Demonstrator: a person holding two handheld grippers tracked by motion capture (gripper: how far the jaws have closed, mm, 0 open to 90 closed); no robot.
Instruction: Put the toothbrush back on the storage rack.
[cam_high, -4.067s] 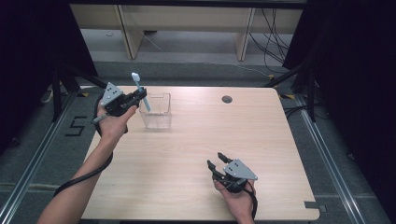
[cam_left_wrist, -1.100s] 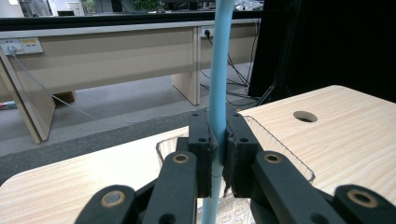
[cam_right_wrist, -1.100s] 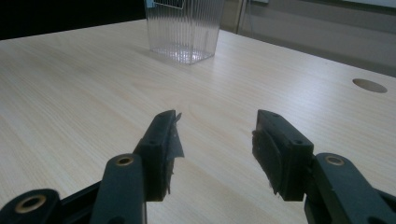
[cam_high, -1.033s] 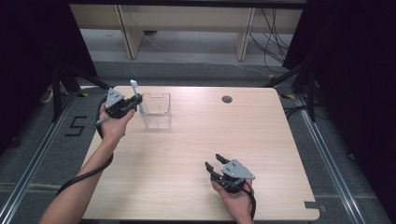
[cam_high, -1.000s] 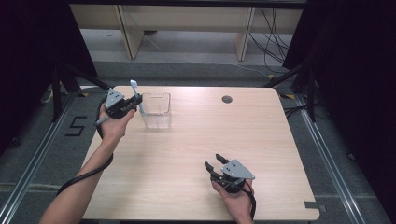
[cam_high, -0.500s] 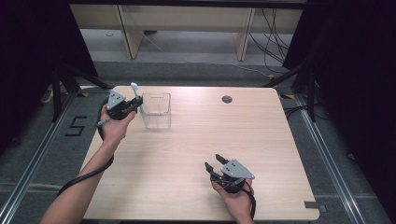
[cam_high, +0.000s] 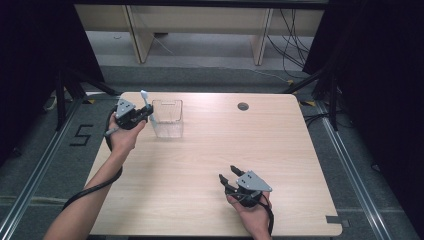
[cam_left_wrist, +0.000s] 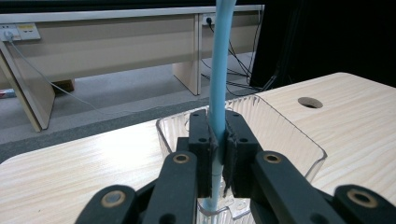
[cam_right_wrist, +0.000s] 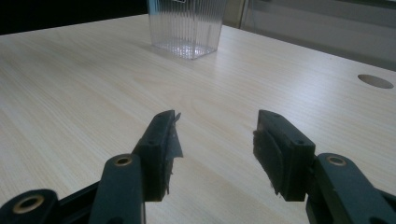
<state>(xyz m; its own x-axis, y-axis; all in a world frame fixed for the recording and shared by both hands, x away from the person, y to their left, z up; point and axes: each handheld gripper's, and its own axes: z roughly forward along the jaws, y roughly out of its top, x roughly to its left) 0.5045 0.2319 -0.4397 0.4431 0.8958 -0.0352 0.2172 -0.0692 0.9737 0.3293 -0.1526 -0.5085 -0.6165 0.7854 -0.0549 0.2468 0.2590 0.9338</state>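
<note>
Lowered and drawn slightly toward the table's left edge since four seconds ago, the left gripper now holds its light-blue stick just beside the left wall of the clear ribbed container, where earlier the stick stood higher and leaned over the container's rim; the right gripper has kept its place near the front edge. The left gripper's jaws are clamped on the stick, seen in the left gripper view pinched between both pads, its long axis close to upright with the free end pointing up and tilted a little toward the far side. The right gripper's jaws stand apart with nothing between them, as its own view shows, aimed across bare tabletop toward the container. The wooden table offers wide open room in its middle and right half; the container sits close to the far-left corner, and a round cable hole lies near the far edge, well apart from both grippers. The stick's top runs out of the left gripper view, and its lower end is blurred behind the jaws, so whether it reaches into the container or touches its wall cannot be told. The container's upper part is cut off in the right gripper view. Beyond the table, desk legs and cables stand on a grey floor.
</note>
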